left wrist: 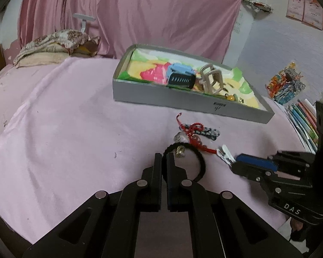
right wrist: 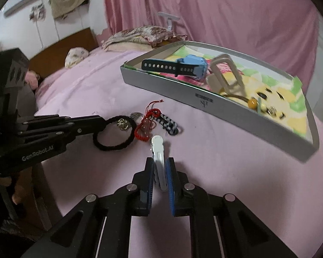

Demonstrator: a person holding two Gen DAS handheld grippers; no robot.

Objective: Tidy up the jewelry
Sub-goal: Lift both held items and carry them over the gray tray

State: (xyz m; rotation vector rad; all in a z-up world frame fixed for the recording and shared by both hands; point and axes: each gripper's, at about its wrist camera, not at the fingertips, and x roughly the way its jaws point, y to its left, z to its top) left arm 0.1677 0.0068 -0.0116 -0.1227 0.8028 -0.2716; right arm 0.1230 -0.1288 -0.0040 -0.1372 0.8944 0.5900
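Observation:
A grey box (left wrist: pixel 183 104) (right wrist: pixel 183 97) on the pink bed holds a blue watch (left wrist: pixel 180 75) (right wrist: pixel 183 65), a beige claw clip (left wrist: pixel 211 79) (right wrist: pixel 226 75) and small beads. My left gripper (left wrist: pixel 164 157) (right wrist: pixel 104 121) is shut on a black hair tie (left wrist: pixel 201 161) (right wrist: pixel 112 146) with a metal charm. My right gripper (right wrist: pixel 160 163) (left wrist: pixel 234 161) is shut on a white hair clip (right wrist: pixel 158 148) (left wrist: pixel 225 153). A red cord bracelet (left wrist: pixel 193 137) (right wrist: pixel 144 126) and a black-and-white braided band (left wrist: pixel 206 132) (right wrist: pixel 168 122) lie between them.
Pink sheet (left wrist: pixel 75 118) covers the bed. A folded blanket and pillow (left wrist: pixel 53 47) lie at the far end before a pink curtain (left wrist: pixel 161 10). Books and papers (left wrist: pixel 301 116) stand at the right edge. A wooden headboard (right wrist: pixel 62 47) is at the left.

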